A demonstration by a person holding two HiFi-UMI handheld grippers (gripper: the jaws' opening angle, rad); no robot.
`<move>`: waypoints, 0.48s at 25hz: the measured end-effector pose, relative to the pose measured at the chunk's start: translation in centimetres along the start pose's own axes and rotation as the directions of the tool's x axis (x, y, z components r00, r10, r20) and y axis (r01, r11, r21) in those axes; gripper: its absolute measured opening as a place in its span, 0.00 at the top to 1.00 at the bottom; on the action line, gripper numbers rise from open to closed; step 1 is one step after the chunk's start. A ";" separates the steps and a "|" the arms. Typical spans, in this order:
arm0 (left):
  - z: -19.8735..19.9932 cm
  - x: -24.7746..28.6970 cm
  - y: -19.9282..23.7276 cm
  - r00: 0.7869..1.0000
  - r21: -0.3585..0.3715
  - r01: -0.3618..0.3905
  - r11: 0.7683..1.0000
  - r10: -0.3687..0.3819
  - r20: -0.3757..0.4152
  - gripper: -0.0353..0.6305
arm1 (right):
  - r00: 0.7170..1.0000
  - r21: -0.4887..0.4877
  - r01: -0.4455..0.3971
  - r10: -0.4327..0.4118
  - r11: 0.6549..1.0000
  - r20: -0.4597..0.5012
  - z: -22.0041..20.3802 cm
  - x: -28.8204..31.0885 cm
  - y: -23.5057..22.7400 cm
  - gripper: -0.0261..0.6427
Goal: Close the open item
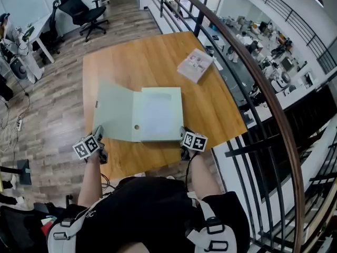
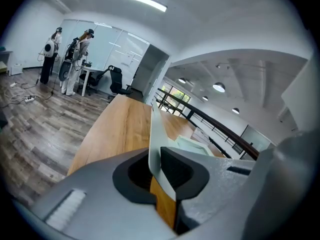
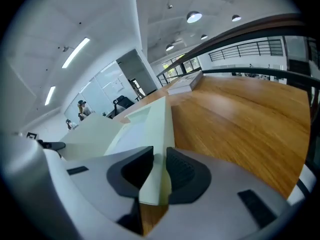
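A pale green box folder (image 1: 158,115) lies open on the wooden table (image 1: 137,57), its cover flap (image 1: 116,109) spread out to the left. My left gripper (image 1: 99,134) is at the flap's near left corner. In the left gripper view the thin flap (image 2: 155,134) stands on edge between the pads of the left gripper (image 2: 156,171), which is shut on it. My right gripper (image 1: 184,139) is at the folder's near right corner. In the right gripper view the folder's thick corner (image 3: 150,129) sits pinched in the right gripper (image 3: 160,171).
A white booklet (image 1: 196,65) lies at the table's far right corner. A curved railing (image 1: 253,73) runs along the right side, with a drop beyond it. An office chair (image 1: 84,12) stands far left, and two people (image 2: 75,59) stand by a desk in the distance.
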State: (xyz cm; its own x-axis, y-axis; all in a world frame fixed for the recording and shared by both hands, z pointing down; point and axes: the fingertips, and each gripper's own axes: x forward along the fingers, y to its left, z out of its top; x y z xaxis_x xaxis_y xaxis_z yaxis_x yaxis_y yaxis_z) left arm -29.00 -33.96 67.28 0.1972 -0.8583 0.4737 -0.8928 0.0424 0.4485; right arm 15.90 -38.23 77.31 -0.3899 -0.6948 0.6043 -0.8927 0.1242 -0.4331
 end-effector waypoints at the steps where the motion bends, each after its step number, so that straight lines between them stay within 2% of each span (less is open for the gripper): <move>1: 0.2 0.0 -0.2 1.000 -0.008 0.015 1.000 -0.015 0.011 0.90 | 1.000 -0.001 -0.016 0.016 1.000 -0.014 -0.1 0.1 0.1 0.83; 7: 1.2 -0.3 -2.9 0.993 0.017 0.098 0.995 -0.099 0.062 0.94 | 0.998 -0.019 -0.033 0.032 0.999 -0.046 -0.9 0.2 0.8 0.84; 9: 1.8 -0.5 -4.4 0.989 0.054 0.127 0.990 -0.130 0.070 0.94 | 0.998 -0.007 -0.039 0.038 0.999 -0.047 -1.3 0.2 1.3 0.84; 12: 2.5 -0.7 -6.4 0.986 0.151 0.148 0.977 -0.158 0.056 0.94 | 0.998 -0.006 -0.045 0.045 0.999 -0.041 -1.8 0.3 2.5 0.84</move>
State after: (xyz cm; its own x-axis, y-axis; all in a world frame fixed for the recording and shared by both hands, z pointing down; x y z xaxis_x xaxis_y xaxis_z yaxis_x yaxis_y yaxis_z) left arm -24.43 -34.86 62.20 0.3128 -0.8816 0.3535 -0.9046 -0.1630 0.3939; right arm 13.15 -36.86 77.59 -0.4385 -0.6592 0.6108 -0.8755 0.1597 -0.4561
